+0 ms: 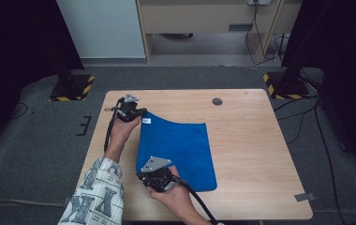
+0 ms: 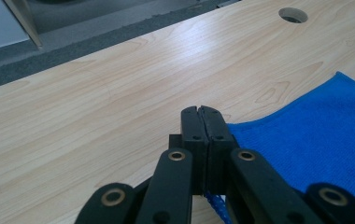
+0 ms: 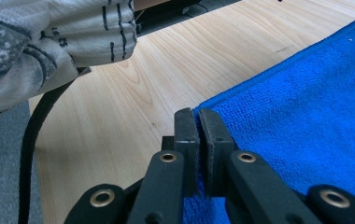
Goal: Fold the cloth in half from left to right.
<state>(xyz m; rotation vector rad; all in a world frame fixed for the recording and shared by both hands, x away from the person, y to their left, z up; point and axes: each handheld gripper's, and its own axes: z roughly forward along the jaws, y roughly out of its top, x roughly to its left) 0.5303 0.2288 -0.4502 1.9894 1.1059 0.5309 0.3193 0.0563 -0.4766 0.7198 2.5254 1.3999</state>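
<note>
Blue cloth (image 1: 178, 150) pinched at both left corners; bare table (image 1: 251, 140) seemingly rightward.

Black claws (image 1: 144, 112) (image 1: 141, 176) with brass-ringed screws, grey three-cornered plates, black cables; a white patterned sleeve (image 1: 96, 194)

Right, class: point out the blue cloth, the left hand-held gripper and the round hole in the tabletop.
blue cloth (image 1: 181, 150), high view, middle of the fabric.
left hand-held gripper (image 2: 202, 112), left gripper view, tips of its shut jaws.
round hole (image 1: 217, 101), high view, its centre, near the table's far edge.
</note>
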